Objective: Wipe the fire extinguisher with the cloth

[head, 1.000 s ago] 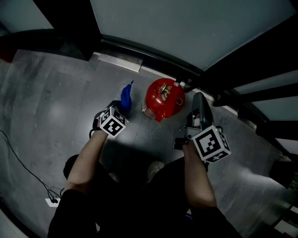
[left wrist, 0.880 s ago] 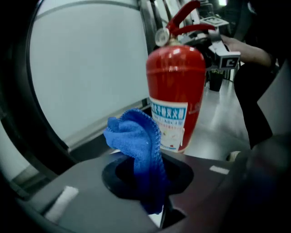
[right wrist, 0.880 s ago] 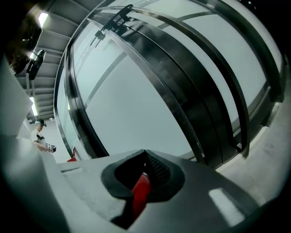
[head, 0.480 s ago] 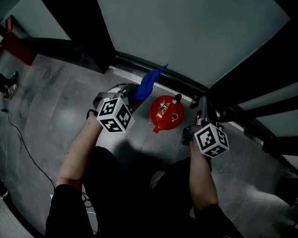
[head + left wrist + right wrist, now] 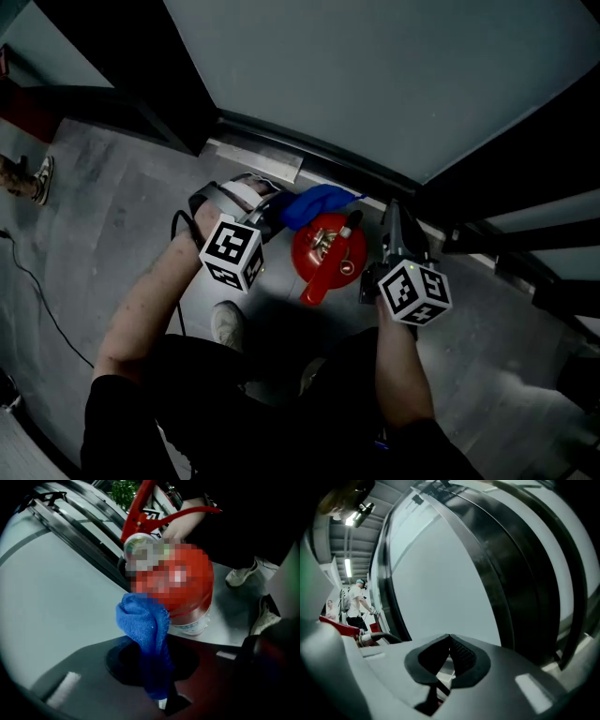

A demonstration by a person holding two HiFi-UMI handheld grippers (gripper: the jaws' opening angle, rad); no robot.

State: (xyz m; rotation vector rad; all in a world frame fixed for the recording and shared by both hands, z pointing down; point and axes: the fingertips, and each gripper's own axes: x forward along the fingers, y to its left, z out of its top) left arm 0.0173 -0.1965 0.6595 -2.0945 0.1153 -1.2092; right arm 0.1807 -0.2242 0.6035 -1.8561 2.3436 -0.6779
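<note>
Left tool (image 5: 274,212) is clamped on the blue cloth (image 5: 314,202) - in the left gripper view the cloth (image 5: 146,634) is pinched between the jaws, bunches up past them and presses against the side of the red fire extinguisher (image 5: 190,585). The red handle (image 5: 154,510) sticks up above the body there. Part of the body is covered by a mosaic patch, so the label cannot be read.

Head view: the fire extinguisher (image 5: 328,251) stands upright on the grey floor (image 5: 122,225), close to the base of the glass wall (image 5: 375,84), between the two tools. The cloth rests on its upper left edge, touching it.

Right tool (image 5: 395,223) is just beside the extinguisher on its right, not touching as far as can be seen. Right gripper view: jaws of the right tool (image 5: 449,654) are together with nothing between them, pointing at the glass wall (image 5: 436,573) and its dark frame (image 5: 520,578). A person (image 5: 356,601) stands far off at the left edge of that view.

One shoe (image 5: 226,324) of the person holding the tools shows on the floor below the left tool - well short of the extinguisher.
</note>
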